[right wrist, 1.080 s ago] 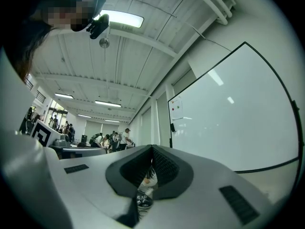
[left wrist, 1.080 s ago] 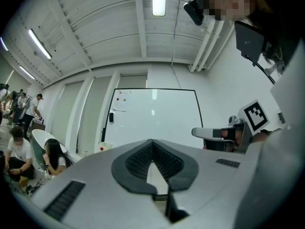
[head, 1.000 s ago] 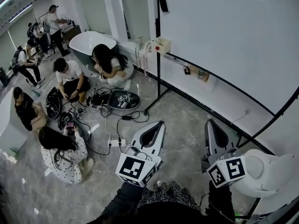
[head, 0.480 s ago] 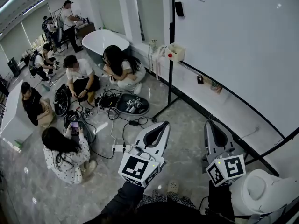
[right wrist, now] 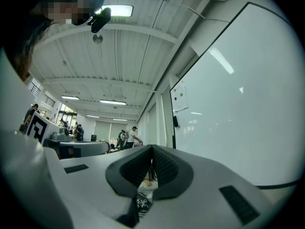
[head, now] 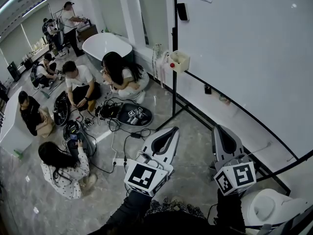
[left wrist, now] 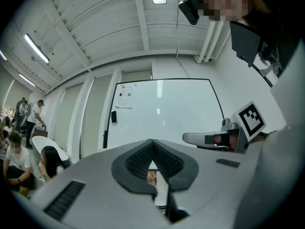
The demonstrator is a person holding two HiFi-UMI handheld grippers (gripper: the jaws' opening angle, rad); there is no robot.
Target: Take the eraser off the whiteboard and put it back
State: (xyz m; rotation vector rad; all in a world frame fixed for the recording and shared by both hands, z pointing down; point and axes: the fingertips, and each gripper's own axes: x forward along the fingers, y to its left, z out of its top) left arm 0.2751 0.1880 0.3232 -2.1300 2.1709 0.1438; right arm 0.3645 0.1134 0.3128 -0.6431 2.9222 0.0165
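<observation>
eraser: small dark rectangular block, upright, at the far left edge of the board
whiteboard: smooth, glossy white, black-framed
left gripper: ribbed jaws together, empty
right gripper: jaws together, empty

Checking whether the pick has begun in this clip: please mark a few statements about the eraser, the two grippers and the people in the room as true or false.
1. The eraser sits on the whiteboard, close to its left edge. True.
2. The right gripper holds the eraser. False: its jaws are together with nothing between them.
3. The left gripper has its jaws wide apart. False: they are closed and empty.
4. Several people sit or crouch on the floor to the left of the whiteboard. True.
</observation>
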